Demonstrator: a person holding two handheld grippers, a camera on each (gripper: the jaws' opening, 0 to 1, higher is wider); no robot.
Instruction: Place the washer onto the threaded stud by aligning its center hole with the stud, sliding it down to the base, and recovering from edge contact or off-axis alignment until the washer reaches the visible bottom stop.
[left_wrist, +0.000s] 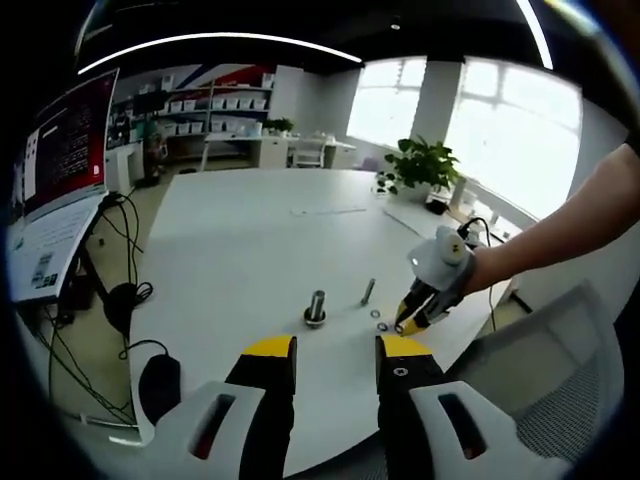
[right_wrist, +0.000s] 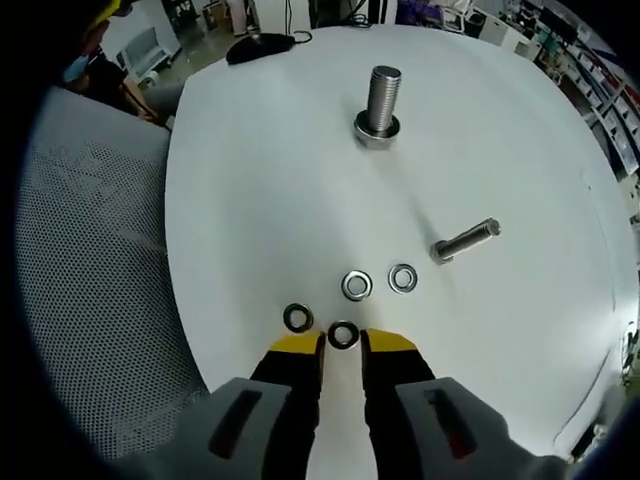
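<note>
My washers (right_wrist: 343, 334) and upright stud (right_wrist: 382, 97) are shiny bare metal on the smooth matt white table (right_wrist: 260, 180); the chair (right_wrist: 90, 260) beside is grey mesh cloth.

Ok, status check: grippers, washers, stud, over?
Right gripper open, low over nearest washer, not gripped. Left gripper open, holding nothing. Upright stud bare; three more washers loose. Loose bolt lying right of path.
</note>
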